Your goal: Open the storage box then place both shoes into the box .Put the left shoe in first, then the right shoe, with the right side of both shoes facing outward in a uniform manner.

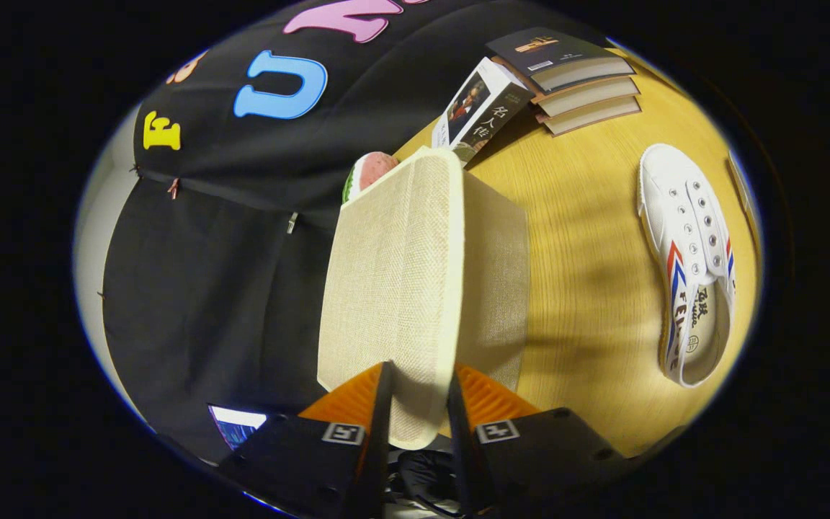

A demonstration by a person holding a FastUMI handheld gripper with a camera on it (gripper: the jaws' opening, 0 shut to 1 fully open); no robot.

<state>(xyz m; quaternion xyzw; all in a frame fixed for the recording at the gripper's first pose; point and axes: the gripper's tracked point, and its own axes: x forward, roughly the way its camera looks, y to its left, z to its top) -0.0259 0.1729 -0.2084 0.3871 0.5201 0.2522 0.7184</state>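
Here the fingers [418, 404] are closed on the beige fabric lid [393, 288] of the storage box [494, 281], with the white sneaker [689, 259] well apart on the desk [588, 303].

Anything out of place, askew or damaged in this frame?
Nothing looks damaged or spilled. The claw is shut on the storage box lid, raised off the box. One white shoe lies on the table; one book leans against the stacked books.

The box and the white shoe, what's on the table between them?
Nothing: in the gripper view, bare wooden table separates the storage box from the white shoe. The gripper is shut on the box's lid.
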